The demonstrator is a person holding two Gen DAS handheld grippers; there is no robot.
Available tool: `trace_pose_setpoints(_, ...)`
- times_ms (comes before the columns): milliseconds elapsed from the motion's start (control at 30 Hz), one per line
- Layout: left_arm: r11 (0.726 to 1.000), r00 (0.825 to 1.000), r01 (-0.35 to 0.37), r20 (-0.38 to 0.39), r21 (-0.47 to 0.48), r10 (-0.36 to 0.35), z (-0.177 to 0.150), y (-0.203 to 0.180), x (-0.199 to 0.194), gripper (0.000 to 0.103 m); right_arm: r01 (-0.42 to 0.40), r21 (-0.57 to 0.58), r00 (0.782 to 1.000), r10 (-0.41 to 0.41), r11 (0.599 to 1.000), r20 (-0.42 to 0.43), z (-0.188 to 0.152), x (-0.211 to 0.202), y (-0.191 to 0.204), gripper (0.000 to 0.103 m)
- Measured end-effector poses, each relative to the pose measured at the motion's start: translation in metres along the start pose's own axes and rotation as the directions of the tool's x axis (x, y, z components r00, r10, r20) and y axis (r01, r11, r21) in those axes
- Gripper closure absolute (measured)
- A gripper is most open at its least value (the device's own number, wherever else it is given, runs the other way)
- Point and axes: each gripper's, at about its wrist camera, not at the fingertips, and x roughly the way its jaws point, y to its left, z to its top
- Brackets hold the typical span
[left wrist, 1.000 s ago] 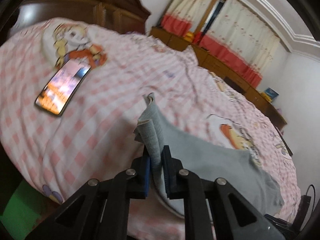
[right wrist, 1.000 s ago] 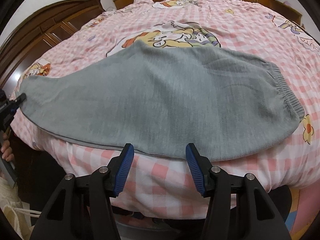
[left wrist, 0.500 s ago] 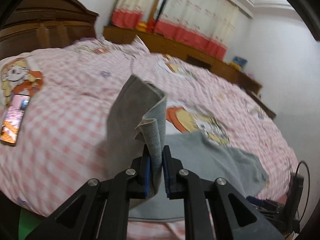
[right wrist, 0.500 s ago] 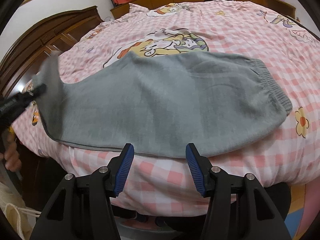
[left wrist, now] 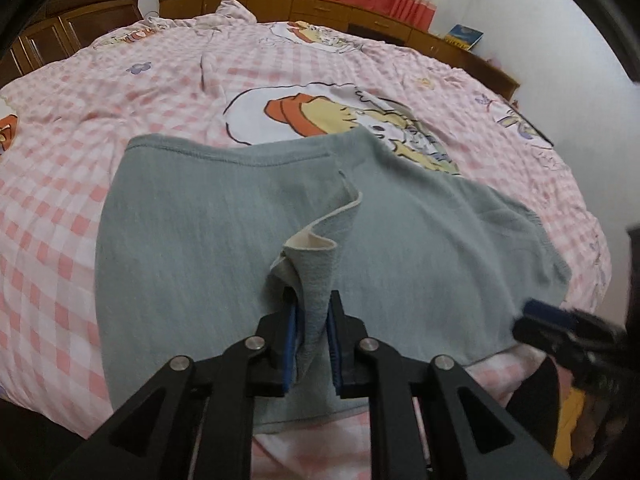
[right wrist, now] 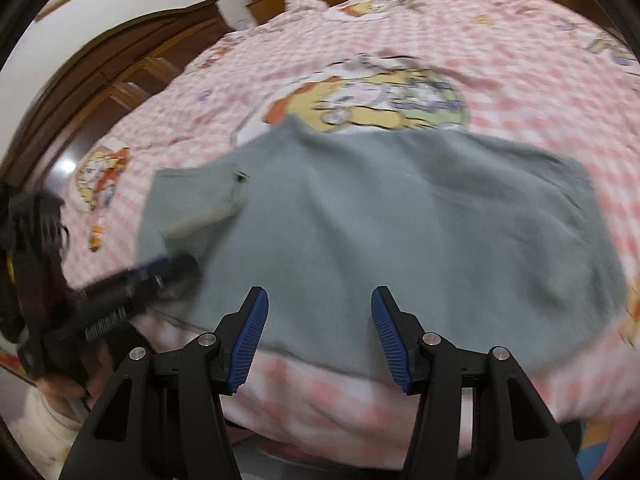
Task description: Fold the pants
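Observation:
Grey pants point(left wrist: 200, 240) lie on the pink checked bed, folded over with the leg end brought across the body. My left gripper point(left wrist: 311, 300) has the pale-lined leg hem point(left wrist: 316, 264) standing between its blue pads; the jaws are opening, though the pads look as if they touch the cloth. In the right wrist view the left gripper point(right wrist: 176, 264) is blurred at the left edge of the pants point(right wrist: 400, 220). My right gripper point(right wrist: 320, 300) hovers open over their near edge with nothing between its fingers. It also shows at the right in the left wrist view point(left wrist: 548, 316).
The bedspread point(left wrist: 60, 160) spreads wide around the pants. A dark wooden headboard point(right wrist: 100, 92) stands at the left, low wooden cabinets point(left wrist: 360, 16) line the far wall. A person's hand point(right wrist: 60, 384) holds the left gripper at the bed's near edge.
The left gripper has carried the leg end from the bed's left side across and down onto the rest of the pants. The right gripper has shifted slightly and stayed open.

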Motion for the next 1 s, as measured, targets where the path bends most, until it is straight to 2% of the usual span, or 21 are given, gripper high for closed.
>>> trace_pose_setpoints(67,0.999,0.999,0.044,-0.013,-0.009,-0.044,-0.001,0.004,-0.007,0.085,-0.05,0.004,0.999,0.05,0.999,-0.02,0.014,0.01,0.01,0.047)
trace_pose_setpoints(133,0.998,0.998,0.057,-0.015,-0.01,-0.057,-0.002,0.004,-0.014,0.077,-0.08,0.005,0.996,0.08,0.997,-0.034,0.023,0.02,0.018,0.047)
trace_pose_setpoints(333,0.999,0.998,0.045,0.036,-0.012,-0.044,-0.009,0.017,-0.044,0.064,-0.168,0.06,0.981,0.172,0.984,-0.088,0.047,0.056,0.038,0.047)
trace_pose_setpoints(400,0.998,0.997,0.054,0.053,-0.038,-0.052,-0.01,0.027,-0.051,0.06,-0.142,0.036,0.987,0.145,0.989,-0.072,0.055,0.059,0.042,0.048)
trace_pose_setpoints(433,0.997,0.997,0.057,0.058,-0.053,-0.054,-0.011,0.033,-0.052,0.06,-0.106,0.003,0.993,0.106,0.994,-0.055,0.06,0.059,0.045,0.049)
trace_pose_setpoints(467,0.996,0.997,0.051,0.056,-0.07,-0.047,-0.011,0.039,-0.051,0.06,-0.035,-0.064,0.999,0.032,0.997,-0.04,0.066,0.061,0.05,0.05)
trace_pose_setpoints(567,0.994,0.999,0.033,0.046,-0.103,-0.028,-0.01,0.052,-0.043,0.06,0.073,-0.216,0.996,-0.083,0.974,-0.037,0.073,0.072,0.061,0.053)
trace_pose_setpoints(667,0.991,0.999,0.029,0.029,-0.13,-0.025,-0.012,0.062,-0.034,0.06,0.079,-0.331,0.991,-0.111,0.94,-0.078,0.076,0.089,0.071,0.054)
trace_pose_setpoints(767,0.989,0.999,0.032,0.016,-0.143,-0.03,-0.015,0.067,-0.028,0.06,0.115,-0.427,0.985,-0.158,0.897,-0.069,0.076,0.106,0.082,0.054)
trace_pose_setpoints(833,0.991,1.0,0.026,0.015,-0.128,-0.024,-0.016,0.066,-0.028,0.06,0.125,-0.454,0.984,-0.168,0.882,-0.055,0.08,0.112,0.085,0.054)
trace_pose_setpoints(900,0.993,1.0,0.019,0.01,-0.113,-0.017,-0.018,0.066,-0.027,0.06,0.13,-0.463,0.984,-0.17,0.877,-0.046,0.089,0.119,0.09,0.054)
trace_pose_setpoints(1000,0.994,1.0,0.014,-0.003,-0.111,-0.015,-0.021,0.067,-0.024,0.06,0.134,-0.395,0.987,-0.159,0.909,-0.03,0.104,0.122,0.085,0.056)
